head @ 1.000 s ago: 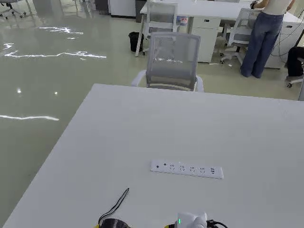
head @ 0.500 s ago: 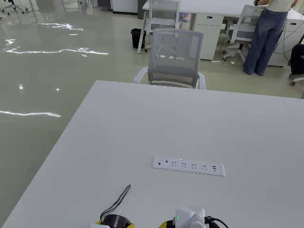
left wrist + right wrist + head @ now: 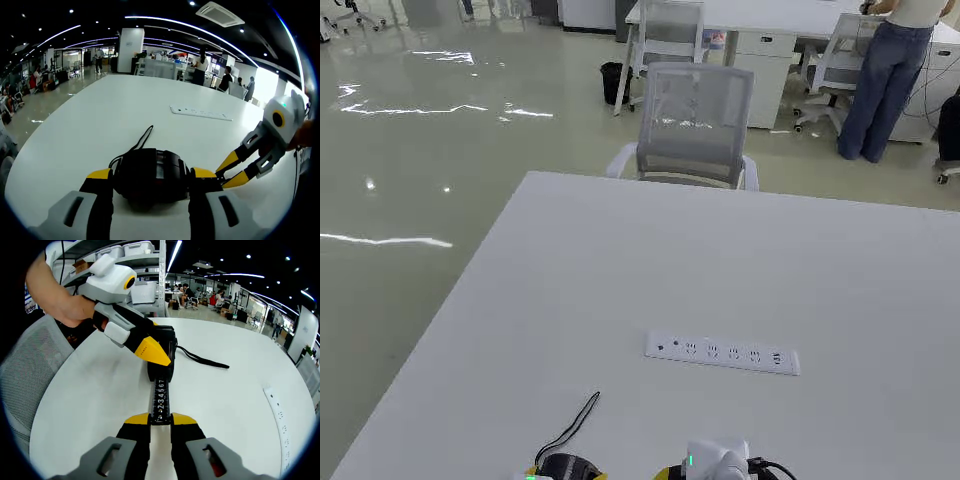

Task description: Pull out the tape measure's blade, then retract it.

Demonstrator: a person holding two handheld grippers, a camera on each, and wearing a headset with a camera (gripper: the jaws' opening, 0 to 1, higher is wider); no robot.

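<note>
Now, tape measure [image 3: 152, 172]: black case on the white table [image 3: 100, 115], lodged squarely between the yellow-tipped fingers [image 3: 100, 175] of the left gripper [image 3: 151, 176]; its wrist strap [image 3: 142, 140] trails across the tabletop beyond it
Left gripper: jaws closed against the two sides of the case, one finger on each flank, both touching it
Blade [image 3: 160, 399]: drawn a short way out of the case and lying low along the table; numerals 2 to 7 readable; its free end sits between the fingertips of the right gripper [image 3: 160, 419]
Right gripper: jaws nearly together, pinching the blade's end; its tips close beside the left gripper
Power strip [image 3: 722, 353]: flat on the table, well apart from the tape measure, on the side away from the person
Background: grey mesh chair [image 3: 695, 115] at the table's far edge; a person in jeans [image 3: 880, 80] standing at another desk
</note>
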